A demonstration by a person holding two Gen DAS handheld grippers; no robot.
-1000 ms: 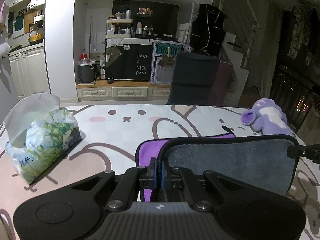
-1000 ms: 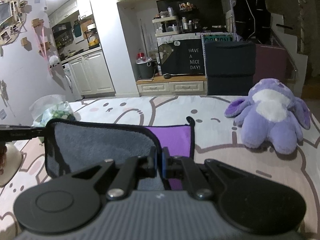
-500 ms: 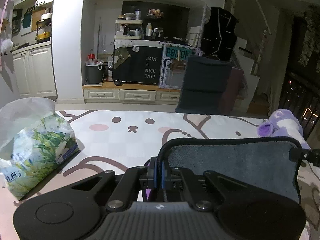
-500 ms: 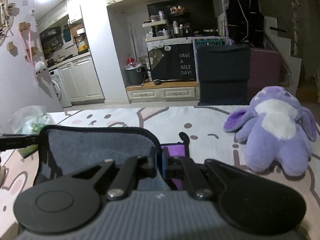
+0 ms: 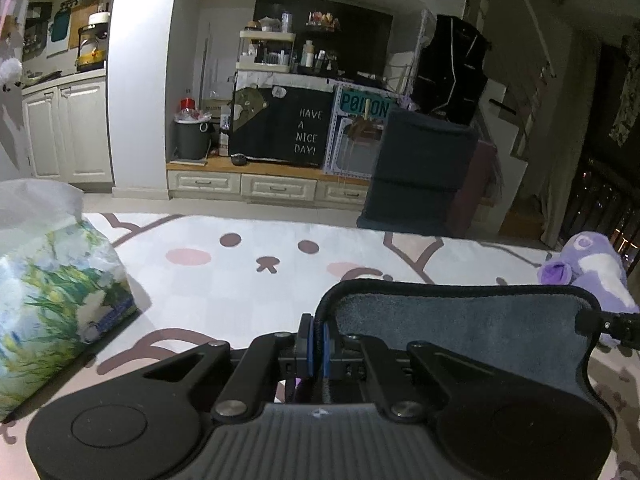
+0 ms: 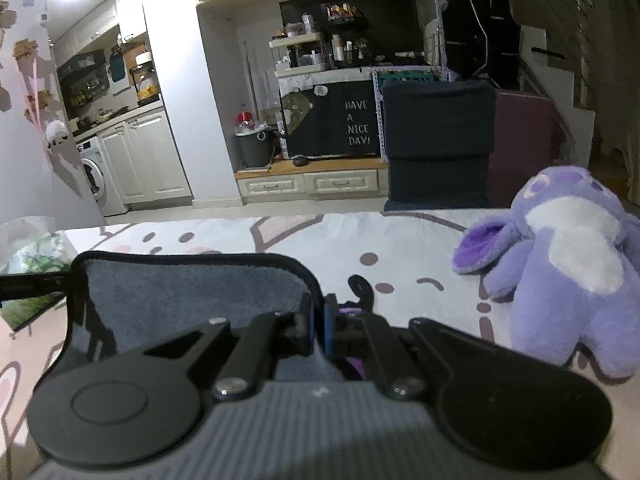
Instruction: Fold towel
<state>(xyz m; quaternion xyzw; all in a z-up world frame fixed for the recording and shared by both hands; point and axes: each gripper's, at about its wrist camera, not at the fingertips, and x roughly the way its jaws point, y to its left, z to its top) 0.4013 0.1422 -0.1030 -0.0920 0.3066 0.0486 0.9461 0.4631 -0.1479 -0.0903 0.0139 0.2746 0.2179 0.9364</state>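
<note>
With the left tool and right tool each pinching a corner of the towel, its grey edge stretched between them, the fold looks mid-way and not yet laid down.

**Around the bunny-print cover**

A tissue pack with a leafy print sits on the left of the cartoon-face table cover. A purple plush toy lies on the right. Beyond the table stand a dark chair, a black sign reading "HAVE A NICE DAY!", a grey bin, white cabinets and a washing machine.
</note>
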